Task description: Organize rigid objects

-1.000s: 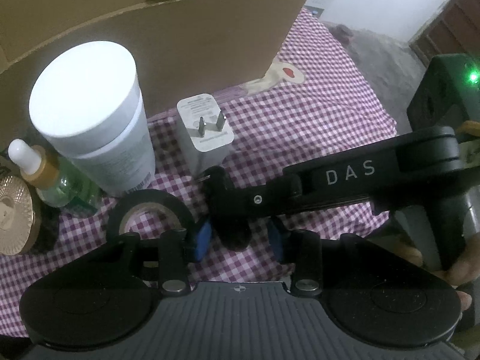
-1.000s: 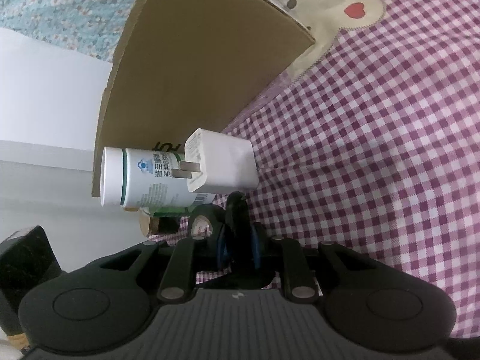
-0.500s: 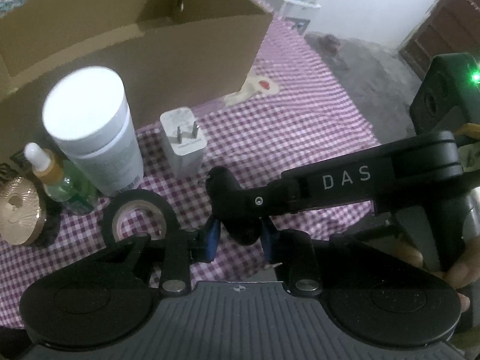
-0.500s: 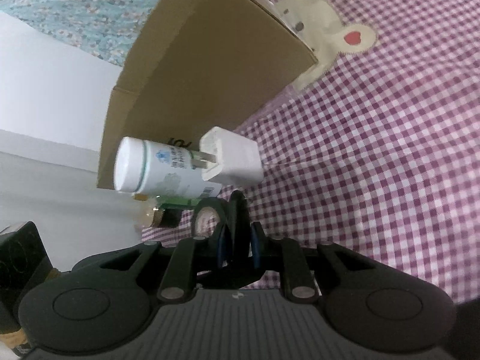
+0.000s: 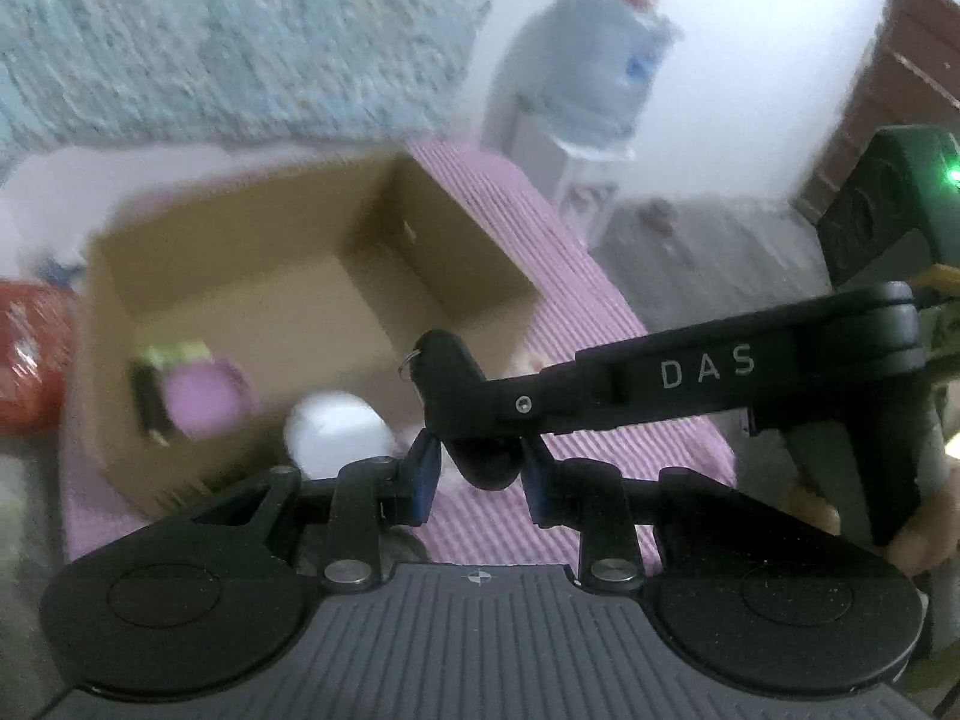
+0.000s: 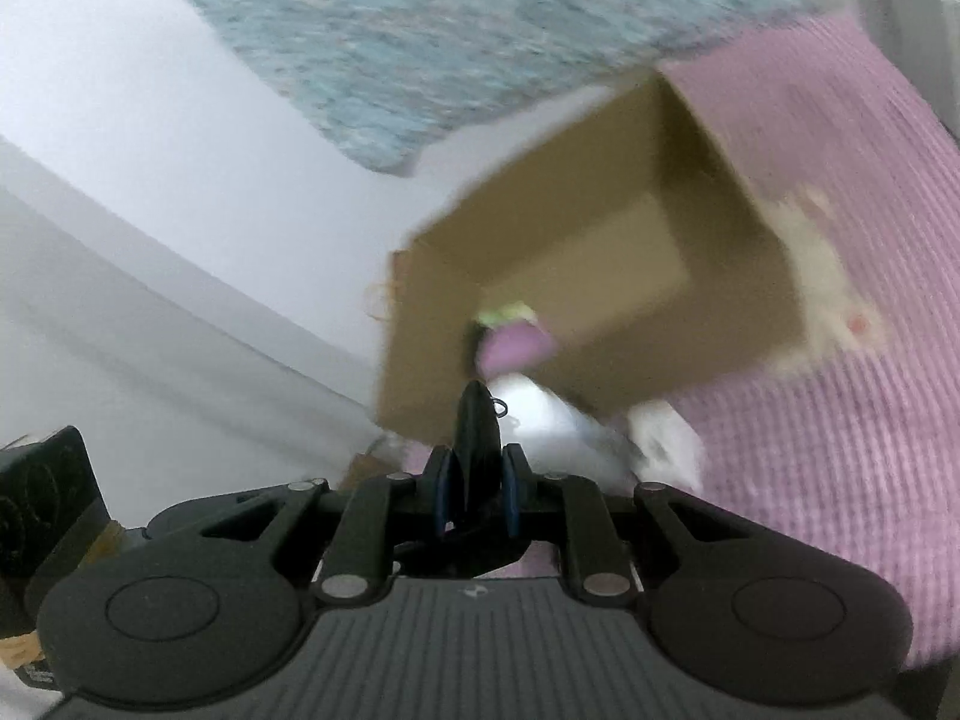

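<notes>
Both grippers, left [image 5: 477,474] & right [image 6: 477,489], pinch one small matte-black rounded object [image 6: 477,426] w/ a wire ring, held above the open cardboard box [image 5: 288,294] on pink checked cloth [image 6: 840,420]; box contents too blurred to ID.

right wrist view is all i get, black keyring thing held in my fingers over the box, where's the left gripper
Observer: The left gripper is right at it. Its fingers flank the lower end of the black object, but I cannot tell if they touch.
Operator: anything beside the box i cant see
Observer: A red item sits just outside the cardboard box, on its left in the left wrist view.
Operator: whats past the table
Observer: A water dispenser with a blue bottle, against the white wall.
</notes>
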### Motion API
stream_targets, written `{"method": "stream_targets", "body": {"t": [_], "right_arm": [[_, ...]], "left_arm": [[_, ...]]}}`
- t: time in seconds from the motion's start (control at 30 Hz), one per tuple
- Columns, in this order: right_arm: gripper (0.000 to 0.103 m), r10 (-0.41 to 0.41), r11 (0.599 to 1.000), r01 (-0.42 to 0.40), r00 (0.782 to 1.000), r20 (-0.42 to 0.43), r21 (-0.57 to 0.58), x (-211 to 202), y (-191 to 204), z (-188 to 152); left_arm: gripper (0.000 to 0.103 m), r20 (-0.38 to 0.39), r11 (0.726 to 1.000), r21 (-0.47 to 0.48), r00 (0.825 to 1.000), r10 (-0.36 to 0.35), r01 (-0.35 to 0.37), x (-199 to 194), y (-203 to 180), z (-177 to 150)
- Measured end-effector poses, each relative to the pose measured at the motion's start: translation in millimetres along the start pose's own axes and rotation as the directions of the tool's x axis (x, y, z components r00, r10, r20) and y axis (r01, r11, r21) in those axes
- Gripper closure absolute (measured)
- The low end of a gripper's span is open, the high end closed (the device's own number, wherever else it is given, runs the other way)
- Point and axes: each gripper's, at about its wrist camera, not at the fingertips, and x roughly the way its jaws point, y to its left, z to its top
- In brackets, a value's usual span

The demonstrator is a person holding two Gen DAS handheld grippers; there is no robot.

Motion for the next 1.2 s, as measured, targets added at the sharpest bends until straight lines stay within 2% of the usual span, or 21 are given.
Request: {"method": "stream_targets", "body": {"t": [0.17,0.33,0.53,0.77,0.9,1.07,1.2], "right_arm": [[0.084,0.067,0.997,-0.069,0.996,-0.056,-0.035,49,14,64],[0.084,0.094,0.996,-0.091,0.980,-0.174,0.028,128,1,127],[0.084,0.112,0.991,-0.088,0.953,-0.282,0.097,211,-24,174],[0.084,0.116,0.984,-0.061,0.933,-0.339,0.168,275,-52,179],[0.083,0.083,0.988,-0.027,0.928,-0.364,0.155,300,-61,173],[0.083,0.035,0.988,0.022,0.931,-0.362,0.152,311,-65,168],[0.082,0.055,0.988,-0.005,0.943,-0.327,0.154,295,-60,169]], "left_arm": [[0.075,-0.002,0.997,-0.041,0.997,0.072,-0.072,15,44,44],[0.075,-0.091,0.984,-0.120,0.989,0.118,-0.129,58,101,85],[0.075,-0.192,0.966,-0.168,0.968,0.163,-0.196,106,148,104],[0.075,-0.280,0.941,-0.143,0.924,0.260,-0.308,132,166,99],[0.073,-0.283,0.929,-0.148,0.915,0.289,-0.339,135,170,102],[0.072,-0.261,0.929,-0.191,0.929,0.264,-0.317,125,170,106],[0.067,-0.215,0.934,-0.210,0.946,0.243,-0.288,106,160,108]]}}
